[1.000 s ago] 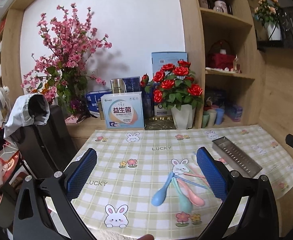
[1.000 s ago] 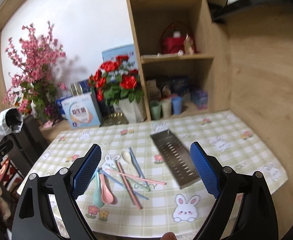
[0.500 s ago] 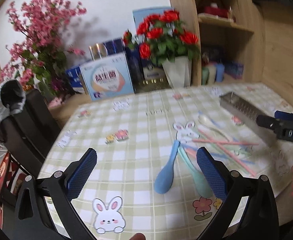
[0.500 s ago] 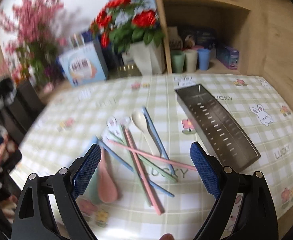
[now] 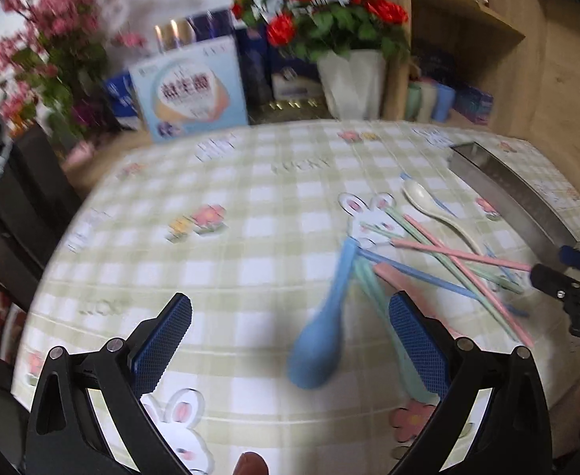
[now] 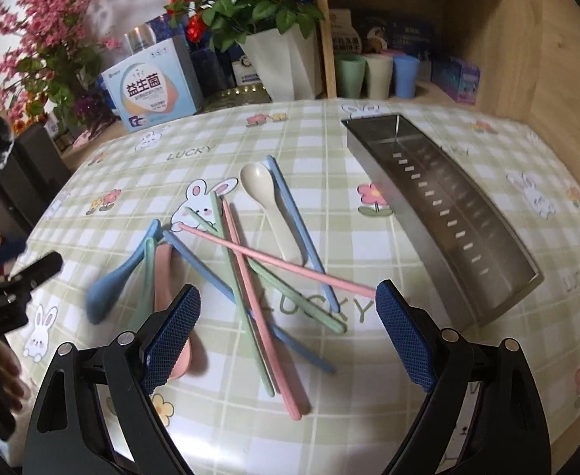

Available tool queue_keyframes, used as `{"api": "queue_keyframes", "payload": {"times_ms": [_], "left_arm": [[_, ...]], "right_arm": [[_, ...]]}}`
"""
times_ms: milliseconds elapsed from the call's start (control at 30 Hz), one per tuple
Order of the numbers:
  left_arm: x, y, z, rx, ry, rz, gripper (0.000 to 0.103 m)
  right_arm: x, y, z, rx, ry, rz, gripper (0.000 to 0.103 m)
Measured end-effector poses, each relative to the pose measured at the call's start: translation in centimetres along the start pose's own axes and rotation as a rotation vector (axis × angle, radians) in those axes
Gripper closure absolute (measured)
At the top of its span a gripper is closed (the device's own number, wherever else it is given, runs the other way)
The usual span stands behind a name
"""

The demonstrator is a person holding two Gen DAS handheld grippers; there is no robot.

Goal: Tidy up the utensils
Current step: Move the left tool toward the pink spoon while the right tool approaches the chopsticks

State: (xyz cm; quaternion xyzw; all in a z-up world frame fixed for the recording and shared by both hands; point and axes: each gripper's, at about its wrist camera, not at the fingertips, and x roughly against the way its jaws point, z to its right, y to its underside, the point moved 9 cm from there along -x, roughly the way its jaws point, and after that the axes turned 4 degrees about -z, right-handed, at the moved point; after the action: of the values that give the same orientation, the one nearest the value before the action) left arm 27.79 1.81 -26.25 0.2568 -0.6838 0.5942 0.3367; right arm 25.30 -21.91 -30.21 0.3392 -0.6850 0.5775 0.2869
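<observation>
Chopsticks (image 6: pixel 246 277) and spoons (image 6: pixel 268 206) lie crossed mid-table, at nine o'clock of the tray (image 6: pixel 440 213), looking light, stiff and slick. My right gripper (image 6: pixel 288 340) is closing on nothing yet, my left gripper (image 5: pixel 290 340) gapes empty; I'd pinch a stick mid-shaft.

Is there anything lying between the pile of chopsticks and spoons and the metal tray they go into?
Nothing visible. Between the utensil pile and the metal tray there is only bare tablecloth, and the tray looks empty.
</observation>
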Motion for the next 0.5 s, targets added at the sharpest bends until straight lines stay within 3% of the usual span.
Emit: {"api": "queue_keyframes", "payload": {"times_ms": [167, 233, 333, 500], "left_arm": [[-1.3, 0.1, 1.6, -0.072, 0.090, -0.024, 0.008], [-1.9, 0.2, 2.0, -0.107, 0.097, -0.044, 0.038], [-3.5, 1.0, 2.5, -0.173, 0.130, -0.124, 0.064], [-4.6, 1.5, 3.1, -0.240, 0.155, -0.178, 0.070]], "right_arm": [[-0.8, -0.4, 0.4, -0.008, -0.006, -0.012, 0.028], [-1.0, -0.5, 0.4, -0.015, -0.013, -0.016, 0.028], [-1.3, -0.6, 0.5, -0.022, -0.023, -0.021, 0.028], [-1.9, -0.9, 0.6, -0.034, -0.038, -0.024, 0.029]]}}
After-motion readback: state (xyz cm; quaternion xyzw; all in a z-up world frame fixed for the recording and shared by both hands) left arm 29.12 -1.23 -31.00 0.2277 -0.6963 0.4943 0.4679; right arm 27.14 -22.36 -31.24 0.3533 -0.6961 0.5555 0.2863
